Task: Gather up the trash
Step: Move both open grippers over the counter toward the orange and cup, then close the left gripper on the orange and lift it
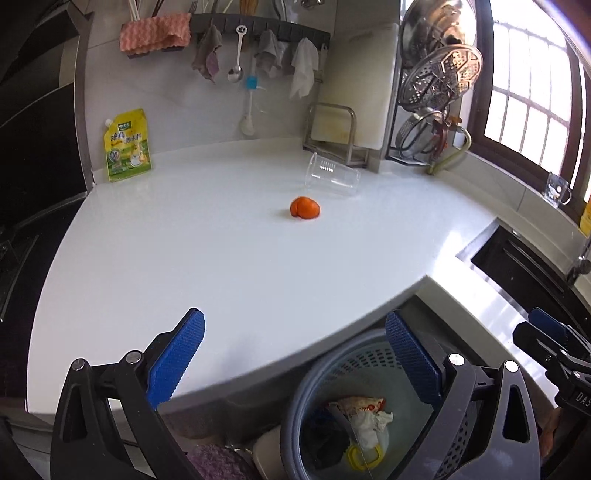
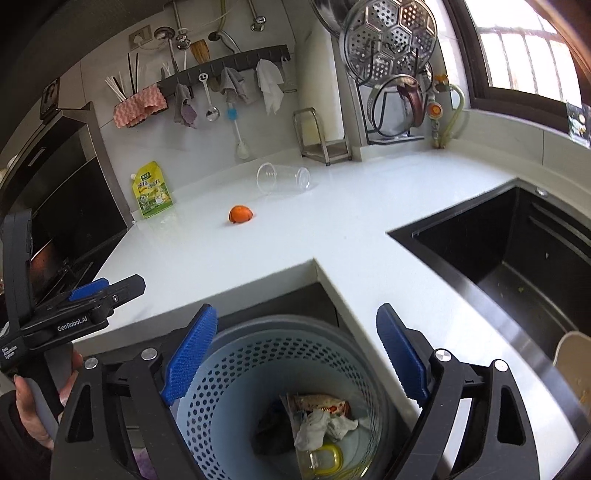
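Note:
An orange peel lies on the white counter, and a clear plastic cup lies on its side just behind it. Below the counter's front edge stands a perforated blue-grey bin that holds crumpled paper, a wrapper and a yellow ring. My left gripper hangs open over the counter edge and bin, with nothing between its fingers. My right gripper is open above the bin, also holding nothing.
A yellow-green pouch stands at the back left by a black stove. A dark sink lies right. Rags and utensils hang on a wall rail; a cutting-board rack and steamer rack stand behind.

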The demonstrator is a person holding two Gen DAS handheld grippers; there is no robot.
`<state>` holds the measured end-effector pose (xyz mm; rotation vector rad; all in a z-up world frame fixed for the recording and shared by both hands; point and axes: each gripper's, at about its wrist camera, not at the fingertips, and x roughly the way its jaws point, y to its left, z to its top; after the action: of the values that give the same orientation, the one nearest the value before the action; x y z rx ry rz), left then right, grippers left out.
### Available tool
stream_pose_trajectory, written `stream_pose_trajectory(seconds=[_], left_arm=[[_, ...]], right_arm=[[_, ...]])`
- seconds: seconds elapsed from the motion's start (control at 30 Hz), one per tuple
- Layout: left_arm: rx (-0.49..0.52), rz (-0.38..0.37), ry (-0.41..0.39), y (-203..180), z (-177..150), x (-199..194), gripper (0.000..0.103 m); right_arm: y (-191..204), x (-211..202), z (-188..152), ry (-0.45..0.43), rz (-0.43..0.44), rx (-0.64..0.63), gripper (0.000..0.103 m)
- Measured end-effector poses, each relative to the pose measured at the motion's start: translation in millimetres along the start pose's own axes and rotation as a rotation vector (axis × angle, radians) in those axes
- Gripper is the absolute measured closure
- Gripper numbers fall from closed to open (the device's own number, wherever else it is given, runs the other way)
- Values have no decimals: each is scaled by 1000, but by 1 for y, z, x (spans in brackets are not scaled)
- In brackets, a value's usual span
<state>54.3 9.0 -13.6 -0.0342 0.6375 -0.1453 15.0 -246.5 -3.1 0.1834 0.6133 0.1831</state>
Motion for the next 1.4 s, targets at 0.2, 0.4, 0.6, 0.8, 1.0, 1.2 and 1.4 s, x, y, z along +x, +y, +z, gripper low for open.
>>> stream_pose_trajectory(seconds=[0.2,0.4,0.6,0.8,1.0,1.2,1.4], left_arm=[[-9,27,-17,-1,46,34,6],[-55,43,53,-2,73,88,6],[-59,112,130,-7,89,144,6],[-62,163,169,-5,98,184,6],[-56,204,191,-9,107,208,6],[2,230,238,-21,109,221,10],[-6,161,259,-20,105,223,57]], right_arm=[[-14,25,55,-34,-12,-14,15],[-30,70,94,-5,-38,-38,15],[-48,124,124,39,42,-2,15],[-77,158,125,59,34,104,15],[-92,155,117,47,-6,121,15],[-103,158,116,63,22,188,15],[-98,158,114,65,5,160,15]])
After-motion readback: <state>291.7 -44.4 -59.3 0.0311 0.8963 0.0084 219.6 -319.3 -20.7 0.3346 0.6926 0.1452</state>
